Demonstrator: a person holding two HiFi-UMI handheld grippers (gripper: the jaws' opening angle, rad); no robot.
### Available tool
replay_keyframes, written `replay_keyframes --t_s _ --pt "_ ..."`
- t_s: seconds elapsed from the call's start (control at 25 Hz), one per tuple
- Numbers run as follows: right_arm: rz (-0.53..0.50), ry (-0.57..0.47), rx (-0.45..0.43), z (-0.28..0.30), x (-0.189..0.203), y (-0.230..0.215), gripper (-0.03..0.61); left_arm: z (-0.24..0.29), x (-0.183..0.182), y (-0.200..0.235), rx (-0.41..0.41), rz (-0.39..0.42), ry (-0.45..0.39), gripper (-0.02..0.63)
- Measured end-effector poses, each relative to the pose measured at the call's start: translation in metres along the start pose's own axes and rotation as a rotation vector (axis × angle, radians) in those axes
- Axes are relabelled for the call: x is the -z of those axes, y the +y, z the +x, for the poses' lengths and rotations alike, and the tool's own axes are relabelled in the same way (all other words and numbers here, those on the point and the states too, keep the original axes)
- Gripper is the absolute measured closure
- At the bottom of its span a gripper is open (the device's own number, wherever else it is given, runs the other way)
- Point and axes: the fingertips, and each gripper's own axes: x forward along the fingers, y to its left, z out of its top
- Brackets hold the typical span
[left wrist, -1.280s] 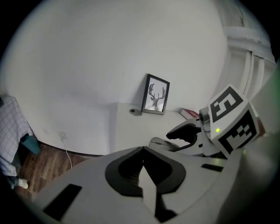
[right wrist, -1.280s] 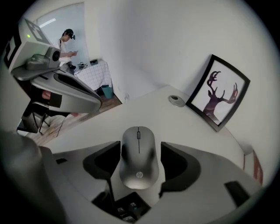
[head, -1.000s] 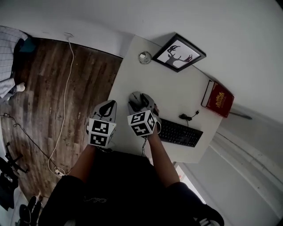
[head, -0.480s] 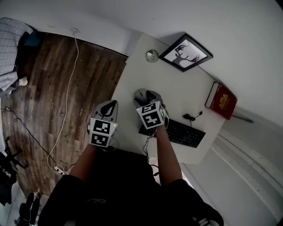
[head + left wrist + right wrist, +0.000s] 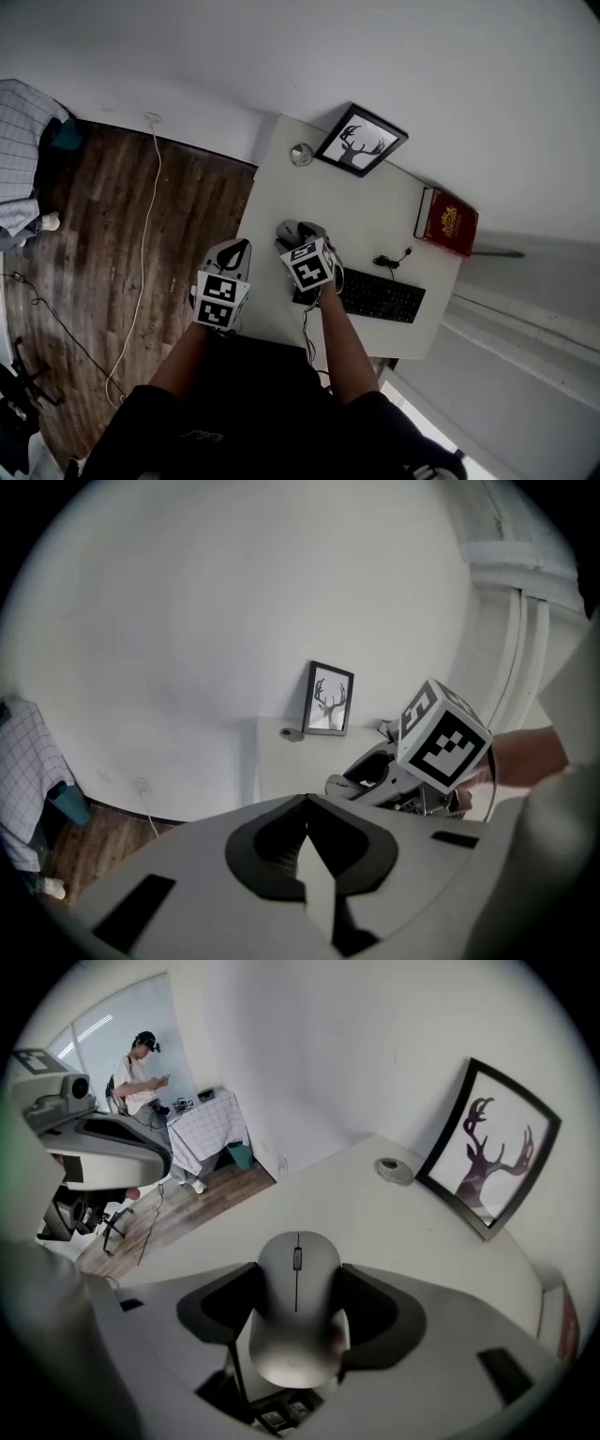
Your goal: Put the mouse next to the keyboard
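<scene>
Here mouse (image 5: 296, 1326) in right gripper (image 5: 298, 1286); keyboard (image 5: 377, 295) beside; picture (image 5: 361, 141) ahead.

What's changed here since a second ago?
Little that I can make out; mostly the view shifted. The right claw, shut on the mouse, is still by the left end of the keyboard. The left claw, shut and empty, still hangs beside the left edge of the desk.
</scene>
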Motion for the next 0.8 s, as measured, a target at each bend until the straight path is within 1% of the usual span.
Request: replay_keyframes --t_s 0.16,0.28,0.48,0.56,0.68,0.8 --pt "0.008 -0.046 0.047 -0.019 -0.009 0.007 0.281 -0.007 -0.008 0.001 0.018 0.029 -0.038 0.612" --pt "0.021 -0.074 0.081 -0.036 -0.01 0.015 0.281 -0.009 -0.005 -0.003 0.043 0.052 -0.051 0.612" --pt "0.072 -0.099 0.143 -0.062 0.001 0.023 0.281 -0.017 -0.013 -0.025 0.119 0.095 -0.068 0.612" --pt "0.098 -0.116 0.158 -0.07 0.007 0.025 0.281 -0.016 -0.011 -0.034 0.142 0.118 -0.065 0.612" --pt "0.162 -0.145 0.159 -0.086 0.022 0.029 0.281 -0.016 -0.004 -0.051 0.164 0.15 -0.048 0.612" --pt "0.177 -0.163 0.17 -0.1 0.036 0.029 0.281 -0.015 -0.002 -0.067 0.172 0.163 -0.045 0.612"
